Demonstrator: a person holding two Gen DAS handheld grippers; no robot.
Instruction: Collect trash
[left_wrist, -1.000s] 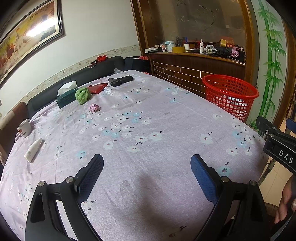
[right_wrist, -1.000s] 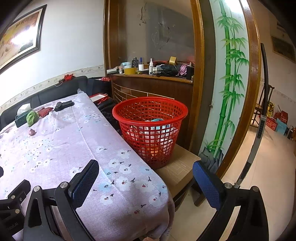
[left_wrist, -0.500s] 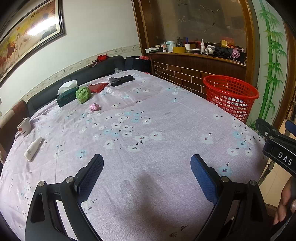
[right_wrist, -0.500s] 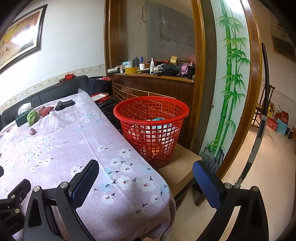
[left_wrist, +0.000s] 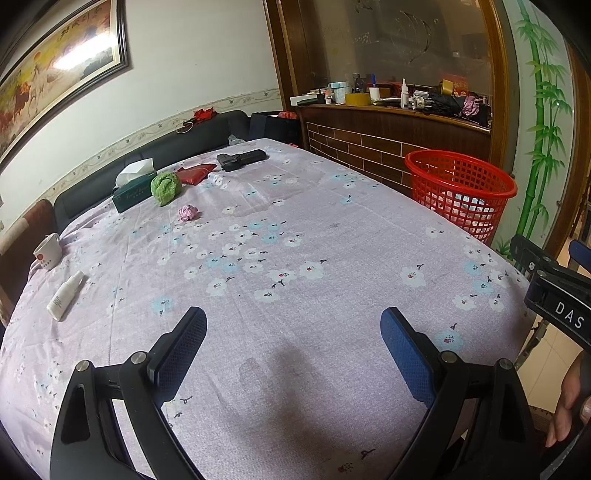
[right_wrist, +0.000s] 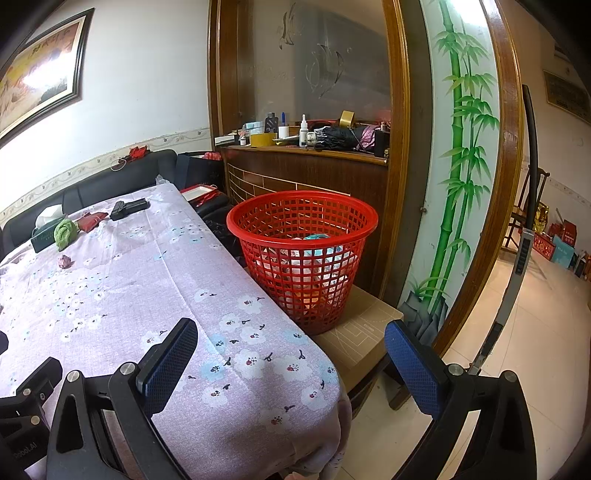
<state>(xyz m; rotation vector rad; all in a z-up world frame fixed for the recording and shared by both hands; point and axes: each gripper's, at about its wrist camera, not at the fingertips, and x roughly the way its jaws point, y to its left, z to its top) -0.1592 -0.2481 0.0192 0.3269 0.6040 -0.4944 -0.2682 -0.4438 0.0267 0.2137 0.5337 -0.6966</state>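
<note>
Left tool (left_wrist: 293, 334) wide, empty. Pink wad (left_wrist: 188, 212) at 11 o'clock on table (left_wrist: 332, 236), just beside green cloth (left_wrist: 166, 187): risk grabbing cloth instead. Right tool (right_wrist: 290, 350) wide, empty; red basket (right_wrist: 301, 254) at 12.

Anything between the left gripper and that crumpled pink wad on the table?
Nothing visible. The left gripper is open and empty, and only bare floral tablecloth lies between it and the pink wad. The green cloth sits beyond the wad.
</note>
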